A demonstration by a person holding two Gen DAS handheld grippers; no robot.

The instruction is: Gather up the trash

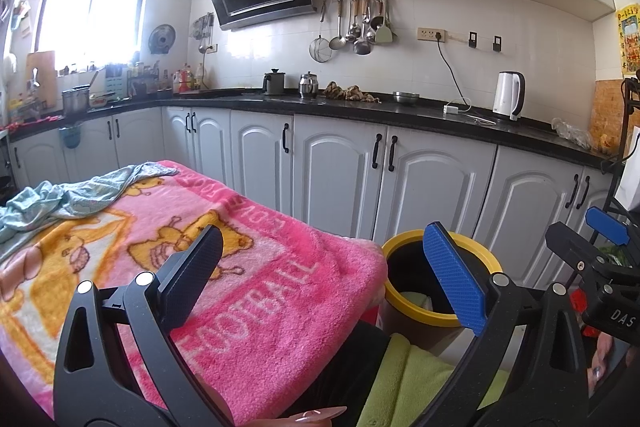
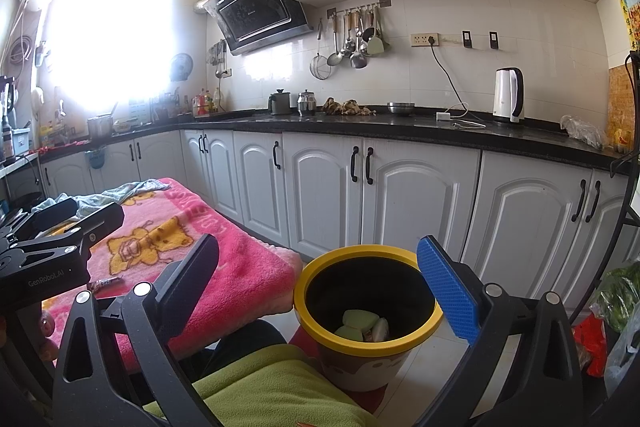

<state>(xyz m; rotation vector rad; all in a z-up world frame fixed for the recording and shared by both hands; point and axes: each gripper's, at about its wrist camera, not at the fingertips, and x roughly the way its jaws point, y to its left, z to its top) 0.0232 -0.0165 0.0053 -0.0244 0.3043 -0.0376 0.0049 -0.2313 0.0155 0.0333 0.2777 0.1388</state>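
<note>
Jaws of both grippers released, yellow-rimmed bin [image 2: 368, 301] holding scraps, perhaps peel, base hidden.

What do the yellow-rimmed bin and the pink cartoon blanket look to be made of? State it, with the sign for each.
Yellow-rimmed round bin: likely moulded plastic, with a smooth, slightly glossy rim and a dark, matte inside. Pink cartoon blanket: looks like plush synthetic fleece, since its pile is fuzzy and tufted and its edge drapes softly over the table. The fibre itself cannot be told.
</note>
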